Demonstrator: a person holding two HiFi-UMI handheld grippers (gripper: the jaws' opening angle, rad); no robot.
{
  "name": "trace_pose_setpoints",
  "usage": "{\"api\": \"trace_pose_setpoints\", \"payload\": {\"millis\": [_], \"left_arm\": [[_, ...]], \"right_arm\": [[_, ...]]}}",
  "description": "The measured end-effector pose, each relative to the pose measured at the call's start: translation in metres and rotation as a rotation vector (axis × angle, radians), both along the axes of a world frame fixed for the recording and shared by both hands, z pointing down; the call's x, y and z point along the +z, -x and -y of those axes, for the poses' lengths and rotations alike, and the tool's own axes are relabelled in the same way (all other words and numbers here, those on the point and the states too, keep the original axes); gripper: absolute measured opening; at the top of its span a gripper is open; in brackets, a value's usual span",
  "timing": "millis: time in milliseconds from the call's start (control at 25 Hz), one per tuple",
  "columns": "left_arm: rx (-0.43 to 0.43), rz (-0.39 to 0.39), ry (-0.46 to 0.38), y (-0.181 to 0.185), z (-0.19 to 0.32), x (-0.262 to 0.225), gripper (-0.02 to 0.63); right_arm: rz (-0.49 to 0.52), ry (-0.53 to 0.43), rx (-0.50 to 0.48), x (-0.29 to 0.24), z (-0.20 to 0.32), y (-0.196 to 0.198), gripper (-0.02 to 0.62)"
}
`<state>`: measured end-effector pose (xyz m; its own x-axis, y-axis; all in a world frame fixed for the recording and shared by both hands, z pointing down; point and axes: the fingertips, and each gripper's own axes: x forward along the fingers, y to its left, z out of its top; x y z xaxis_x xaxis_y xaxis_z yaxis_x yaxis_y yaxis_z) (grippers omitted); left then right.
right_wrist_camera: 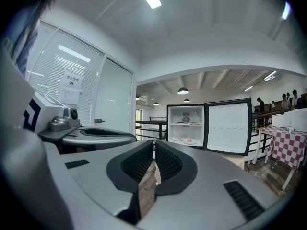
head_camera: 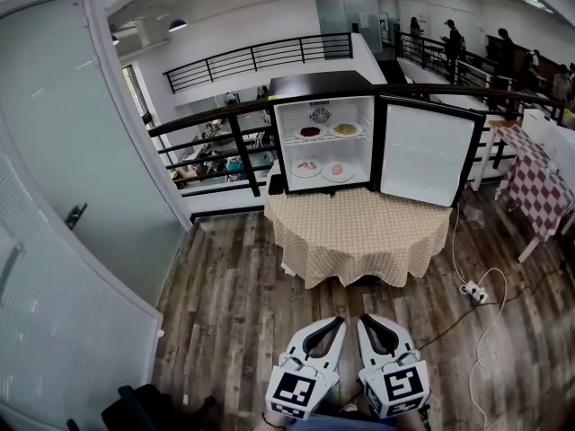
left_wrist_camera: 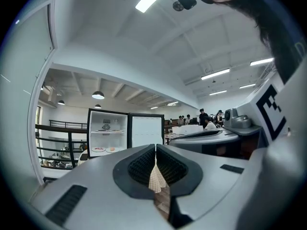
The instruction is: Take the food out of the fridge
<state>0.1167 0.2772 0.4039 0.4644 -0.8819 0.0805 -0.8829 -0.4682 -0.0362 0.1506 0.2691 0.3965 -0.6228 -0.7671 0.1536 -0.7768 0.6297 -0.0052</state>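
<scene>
A small black fridge (head_camera: pixel 321 86) stands open on a round table (head_camera: pixel 359 232) with a checked beige cloth, its door (head_camera: pixel 426 153) swung to the right. Inside, two plates of food sit on the upper shelf (head_camera: pixel 327 132) and two on the lower shelf (head_camera: pixel 321 168). Both grippers are low in the head view, well short of the table. My left gripper (head_camera: pixel 339 322) and my right gripper (head_camera: pixel 364 321) are side by side, each shut with nothing between the jaws. The fridge (left_wrist_camera: pixel 108 131) shows far off in the left gripper view, and the same fridge (right_wrist_camera: pixel 186 126) in the right gripper view.
A glass wall with a door (head_camera: pixel 54 214) runs along the left. A black railing (head_camera: pixel 216 124) stands behind the table. A table with a red checked cloth (head_camera: pixel 539 187) is at the right. A power strip (head_camera: pixel 473 292) and white cable lie on the wood floor.
</scene>
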Motion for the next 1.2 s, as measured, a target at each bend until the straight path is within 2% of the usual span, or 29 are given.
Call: {"api": "trace_pose_setpoints", "payload": {"millis": [240,520,1000,1200], "left_arm": [[-0.015,0.005,0.020,0.007,0.015,0.006,0.018],[0.000,0.038,0.008,0.031,0.062,0.009,0.018],[0.030,0.009,0.015,0.106,0.178,0.003,0.018],[0.075,-0.010,0.019,0.130,0.215,0.005,0.018]], "right_arm": [[0.031,0.020,-0.009,0.000,0.017,0.003,0.028],[0.032,0.029,-0.002,0.008,0.064,0.025,0.028],[0.014,0.040,0.007,0.015,0.174,0.097,0.028],[0.000,0.061,0.031,0.021,0.208,0.124,0.028]]}}
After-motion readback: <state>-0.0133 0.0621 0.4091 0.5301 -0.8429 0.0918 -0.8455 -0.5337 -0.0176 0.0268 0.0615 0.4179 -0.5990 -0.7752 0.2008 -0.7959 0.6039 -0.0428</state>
